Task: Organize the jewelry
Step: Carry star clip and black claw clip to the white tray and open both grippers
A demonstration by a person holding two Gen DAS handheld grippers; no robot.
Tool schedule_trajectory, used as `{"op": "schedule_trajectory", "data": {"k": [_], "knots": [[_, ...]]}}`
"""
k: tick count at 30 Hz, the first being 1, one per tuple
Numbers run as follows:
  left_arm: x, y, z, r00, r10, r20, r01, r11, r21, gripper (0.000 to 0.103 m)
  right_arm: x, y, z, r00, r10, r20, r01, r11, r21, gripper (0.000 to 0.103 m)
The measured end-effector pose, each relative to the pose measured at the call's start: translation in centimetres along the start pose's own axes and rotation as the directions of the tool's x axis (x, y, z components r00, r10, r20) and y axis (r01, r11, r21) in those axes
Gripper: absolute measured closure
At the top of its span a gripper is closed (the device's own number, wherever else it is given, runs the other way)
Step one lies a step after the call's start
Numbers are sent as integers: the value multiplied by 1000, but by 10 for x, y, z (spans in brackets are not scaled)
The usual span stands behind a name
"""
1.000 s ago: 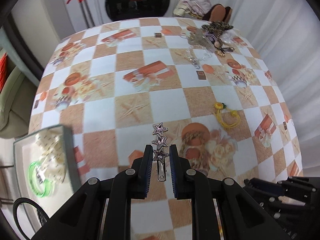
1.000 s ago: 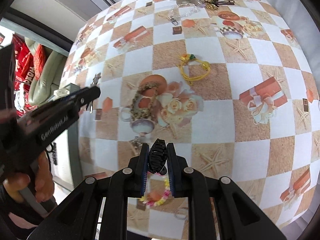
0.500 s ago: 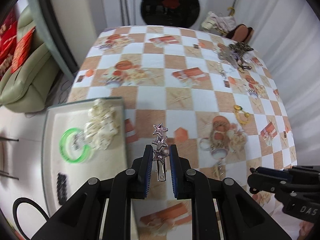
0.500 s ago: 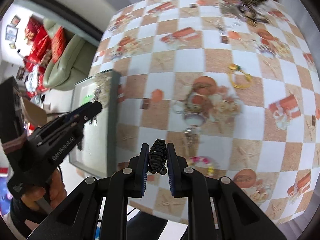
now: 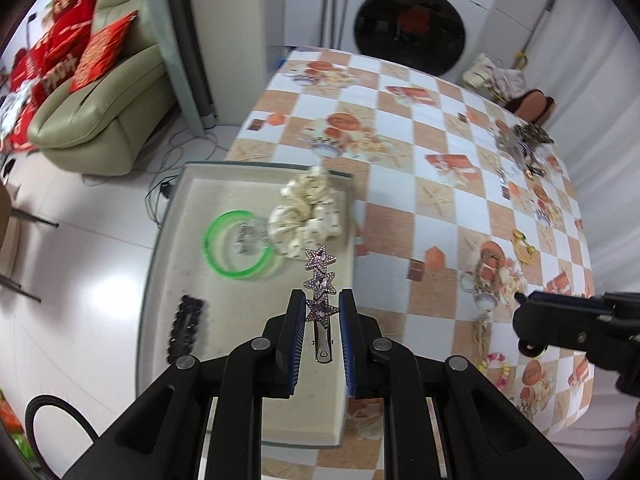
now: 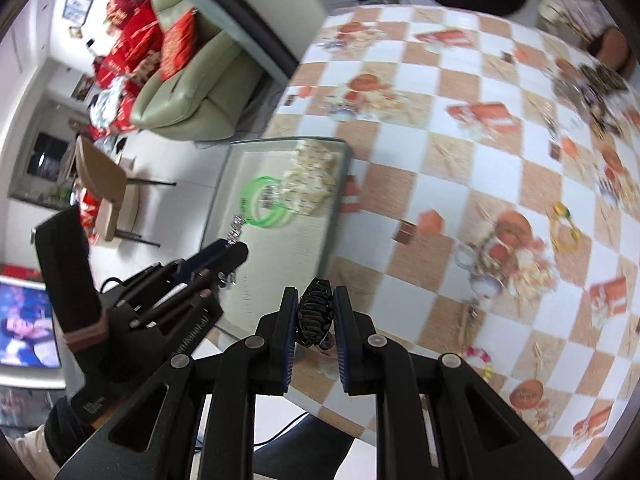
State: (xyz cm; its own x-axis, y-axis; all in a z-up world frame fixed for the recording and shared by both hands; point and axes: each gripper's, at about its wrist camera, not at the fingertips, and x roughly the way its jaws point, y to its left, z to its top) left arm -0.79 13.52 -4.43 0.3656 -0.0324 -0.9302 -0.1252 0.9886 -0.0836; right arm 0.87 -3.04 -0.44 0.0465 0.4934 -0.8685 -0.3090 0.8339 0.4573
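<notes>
My left gripper [image 5: 319, 300] is shut on a silver star hair clip [image 5: 320, 280] and hangs above the right part of a pale tray [image 5: 192, 280]. The tray holds a green bangle [image 5: 236, 244], a cream scrunchie [image 5: 308, 216] and a black beaded clip [image 5: 186, 328]. My right gripper [image 6: 315, 296] is shut on a black claw clip [image 6: 316, 316], above the table near the tray's [image 6: 236, 148] right wall. In the right wrist view the left gripper [image 6: 236, 250] shows at the left with the star clip [image 6: 235, 230] over the tray.
On the checked tablecloth [image 5: 400, 216] lie a yellow hair tie [image 5: 524, 246], a keychain [image 5: 484, 300], a flower bracelet [image 5: 496, 362] and a pile of jewelry [image 5: 520, 144] at the far right. Beyond the table's left edge are floor, a sofa [image 5: 100, 112] and a washing machine [image 5: 412, 28].
Both grippers have travelled left from above the middle of the table toward the tray and risen, each keeping its clip. The tray now lies under the left gripper.
</notes>
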Motion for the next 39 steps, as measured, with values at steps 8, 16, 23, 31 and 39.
{"op": "schedule_trajectory", "data": {"k": [8, 16, 23, 31, 39], "knots": [[-3, 35, -5, 1000, 30, 9, -30, 997, -69, 82, 4, 44, 23, 999, 54, -4, -54, 996, -77, 84], [1, 61, -7, 999, 54, 3, -53, 993, -109, 82, 11, 72, 64, 994, 106, 18, -104, 989, -105, 84], [14, 75, -7, 998, 67, -3, -67, 990, -123, 82, 22, 89, 104, 995, 91, 48, -83, 985, -150, 84], [35, 83, -1, 997, 72, 1, -71, 988, -135, 82, 54, 92, 137, 997, 60, 47, -50, 981, -187, 84], [65, 90, -1, 998, 69, -14, -70, 984, -166, 82, 116, 69, 144, 999, 50, -18, -52, 989, -139, 84]]}}
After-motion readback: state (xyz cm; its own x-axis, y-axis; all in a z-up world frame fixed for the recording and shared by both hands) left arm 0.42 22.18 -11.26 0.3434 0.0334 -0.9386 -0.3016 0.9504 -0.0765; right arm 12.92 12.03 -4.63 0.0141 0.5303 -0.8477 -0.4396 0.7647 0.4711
